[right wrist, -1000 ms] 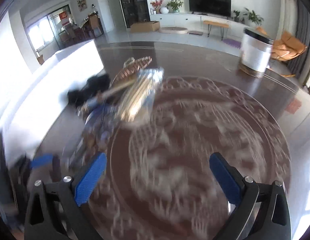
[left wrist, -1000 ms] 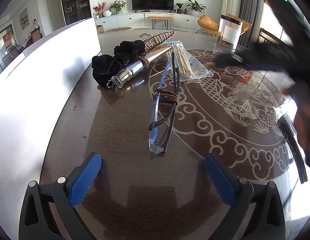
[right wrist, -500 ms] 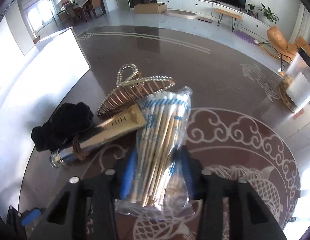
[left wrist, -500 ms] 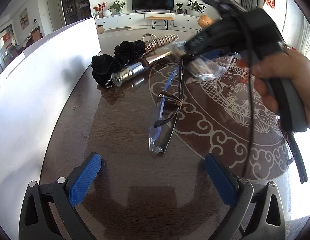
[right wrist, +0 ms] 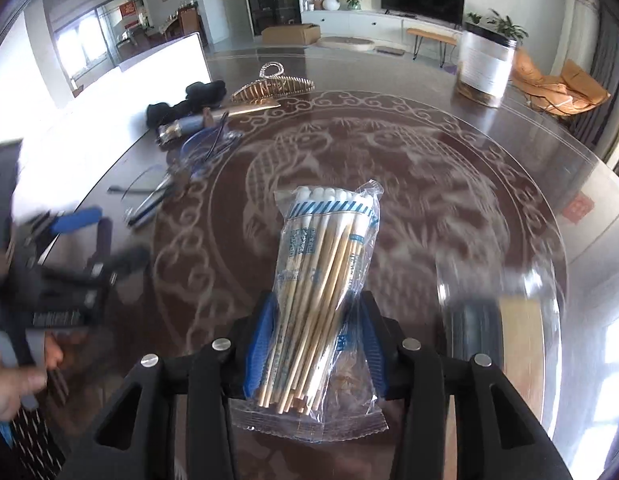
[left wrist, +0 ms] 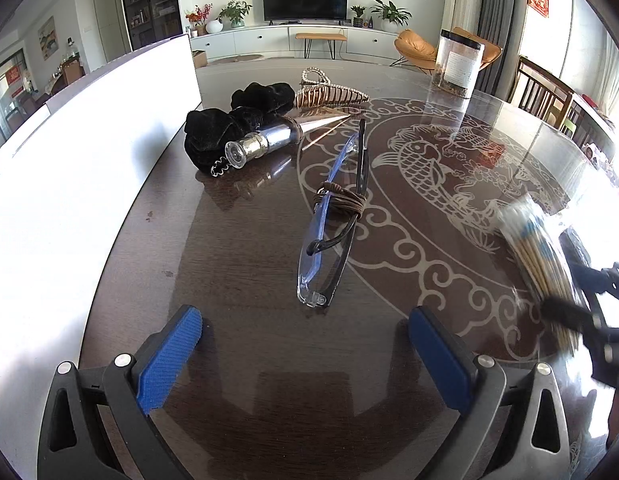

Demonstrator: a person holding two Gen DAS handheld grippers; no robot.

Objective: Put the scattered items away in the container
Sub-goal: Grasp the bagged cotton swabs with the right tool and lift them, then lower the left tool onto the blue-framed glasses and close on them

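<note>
Carrying the clear plastic packet of wooden cotton swabs (right wrist: 323,292) above the dark glossy table (right wrist: 449,184), right gripper (right wrist: 315,344) is opening around it, so it may slip out before any container; left gripper (left wrist: 305,364) gapes empty.

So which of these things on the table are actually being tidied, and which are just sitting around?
Being tidied:
- pack of cotton swabs, between the right gripper pads as its jaws open
- glasses
- silver tube
- black scrunchie
- gold hair claw
- white container

Just sitting around:
- clear jar
- television
- orange chair
</note>
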